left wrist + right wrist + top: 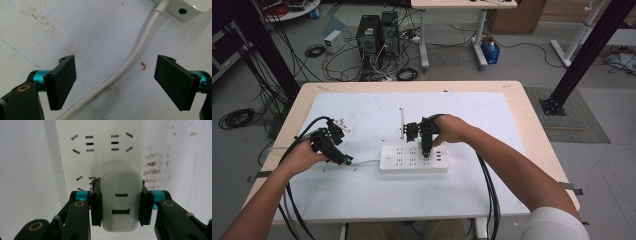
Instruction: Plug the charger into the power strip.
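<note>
A white power strip (414, 158) lies on the white mat in the middle of the table; its sockets fill the top of the right gripper view (100, 150). My right gripper (121, 205) is shut on a white USB charger (120, 202), held upright over the strip with its ports facing the camera; in the high view the right gripper (426, 150) points down at the strip. My left gripper (343, 159) rests left of the strip, open, with its jaws either side of the strip's white cable (130, 62). A corner of the strip (185, 8) shows at top right.
A thin white stick-like piece (401, 122) lies behind the strip. A small white part (343, 125) sits near my left hand. The white mat (362, 195) has stains and pen marks. Computers and cables stand on the floor beyond the table.
</note>
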Demonstrator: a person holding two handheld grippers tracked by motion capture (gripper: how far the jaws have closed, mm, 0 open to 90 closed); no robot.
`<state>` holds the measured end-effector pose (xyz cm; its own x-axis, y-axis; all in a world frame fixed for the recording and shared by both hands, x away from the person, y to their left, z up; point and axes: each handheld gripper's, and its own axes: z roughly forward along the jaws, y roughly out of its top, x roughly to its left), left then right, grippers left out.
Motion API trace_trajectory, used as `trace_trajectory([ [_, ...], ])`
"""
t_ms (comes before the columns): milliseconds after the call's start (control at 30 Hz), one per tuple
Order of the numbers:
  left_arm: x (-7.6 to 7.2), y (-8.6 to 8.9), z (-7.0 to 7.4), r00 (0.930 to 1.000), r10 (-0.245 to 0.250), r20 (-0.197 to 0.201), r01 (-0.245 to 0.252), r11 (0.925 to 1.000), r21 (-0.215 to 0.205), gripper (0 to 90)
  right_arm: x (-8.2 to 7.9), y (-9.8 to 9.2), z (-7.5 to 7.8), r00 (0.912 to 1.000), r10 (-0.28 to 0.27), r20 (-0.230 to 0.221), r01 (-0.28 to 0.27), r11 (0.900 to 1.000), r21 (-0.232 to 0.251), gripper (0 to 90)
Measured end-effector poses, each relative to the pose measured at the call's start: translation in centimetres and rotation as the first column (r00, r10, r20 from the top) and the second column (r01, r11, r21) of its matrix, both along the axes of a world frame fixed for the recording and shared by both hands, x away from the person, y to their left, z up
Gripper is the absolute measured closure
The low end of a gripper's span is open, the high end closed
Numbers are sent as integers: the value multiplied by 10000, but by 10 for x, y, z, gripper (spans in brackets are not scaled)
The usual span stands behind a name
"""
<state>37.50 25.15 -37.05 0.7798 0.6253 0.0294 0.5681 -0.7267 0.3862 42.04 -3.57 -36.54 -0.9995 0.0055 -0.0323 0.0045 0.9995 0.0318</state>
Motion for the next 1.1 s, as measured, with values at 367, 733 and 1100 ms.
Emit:
trace_trajectory([
  [367, -1, 6, 7, 9986, 207, 486, -189, 9991, -375, 180, 3, -35, 9, 9691, -2356, -729, 2459, 9448, 2163, 211],
  [733, 0, 2, 18, 9974, 147, 708, -114, 9988, -477, 180, 12, -81, 35, 8894, -4429, -1128, 4510, 8104, 3740, 121],
  [1100, -1, 4, 25, 9969, 138, 777, -103, 9989, -455, 180, -1, -115, 56, 8527, -5147, -891, 4993, 7529, 4288, 9],
])
